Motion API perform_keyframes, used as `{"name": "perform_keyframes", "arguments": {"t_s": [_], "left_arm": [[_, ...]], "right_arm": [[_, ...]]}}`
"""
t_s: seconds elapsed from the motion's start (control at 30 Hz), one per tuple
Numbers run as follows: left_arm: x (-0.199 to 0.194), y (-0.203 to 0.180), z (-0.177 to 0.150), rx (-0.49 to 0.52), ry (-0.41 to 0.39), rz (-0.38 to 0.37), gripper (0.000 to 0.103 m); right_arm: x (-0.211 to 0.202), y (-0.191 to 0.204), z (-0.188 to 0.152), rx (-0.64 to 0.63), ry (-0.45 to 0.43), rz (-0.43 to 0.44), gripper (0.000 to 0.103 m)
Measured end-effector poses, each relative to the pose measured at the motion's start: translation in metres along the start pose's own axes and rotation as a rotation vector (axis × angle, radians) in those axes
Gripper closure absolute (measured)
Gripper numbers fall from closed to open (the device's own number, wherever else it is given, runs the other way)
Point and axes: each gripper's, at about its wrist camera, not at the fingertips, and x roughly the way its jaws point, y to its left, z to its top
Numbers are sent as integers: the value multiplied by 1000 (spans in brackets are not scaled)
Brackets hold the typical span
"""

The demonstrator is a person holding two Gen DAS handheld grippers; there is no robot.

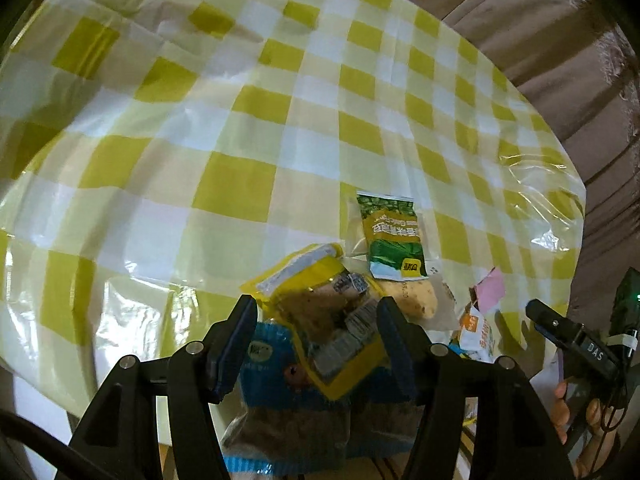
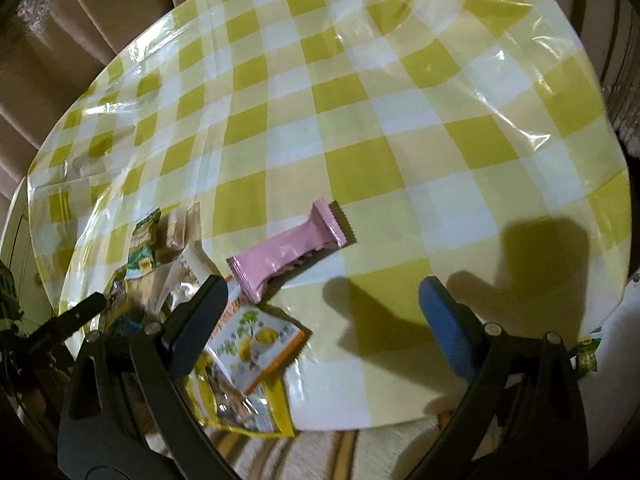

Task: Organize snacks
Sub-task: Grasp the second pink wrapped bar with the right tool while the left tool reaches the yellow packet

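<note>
Snack packets lie in a loose pile at the near edge of a round table with a yellow checked cloth (image 1: 240,128). My left gripper (image 1: 316,320) is open, its jaws either side of a yellow packet (image 1: 320,312) lying on a blue packet (image 1: 280,376). A green packet (image 1: 394,236) lies just beyond. My right gripper (image 2: 324,300) is open and empty above the cloth (image 2: 360,120). A pink bar (image 2: 288,252) lies just ahead of its left finger, with an orange-edged white packet (image 2: 256,344) and a yellow packet (image 2: 240,408) below it.
Brown curtains (image 1: 540,40) hang behind the table. A potato-like pale item (image 1: 416,300) lies by the green packet. The right gripper's body shows at the right in the left wrist view (image 1: 576,344). A small green packet (image 2: 586,354) lies off the table's right edge.
</note>
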Motion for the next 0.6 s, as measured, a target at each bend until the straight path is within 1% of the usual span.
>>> {"name": "perform_keyframes", "arguments": {"t_s": [0.07,0.2,0.33,0.4,0.47,0.53,0.6], "left_arm": [[7,-2,2,18,17,14,34],[18,-7,4,74,34,33,34],[23,-7,8,105,33,20,35],[25,-5,11,114,29,13,37],[25,-2,14,108,14,8,43],[25,2,17,101,6,1,45],[27,9,20,82,6,-7,46]], "right_arm": [[8,4,4,5,10,-8,6],[21,14,10,-7,26,-27,6],[36,20,17,-13,40,-46,7],[42,23,18,-32,44,-62,11],[47,24,20,-53,47,-80,15],[52,24,20,-78,51,-100,19],[54,26,21,-119,42,-127,27]]}}
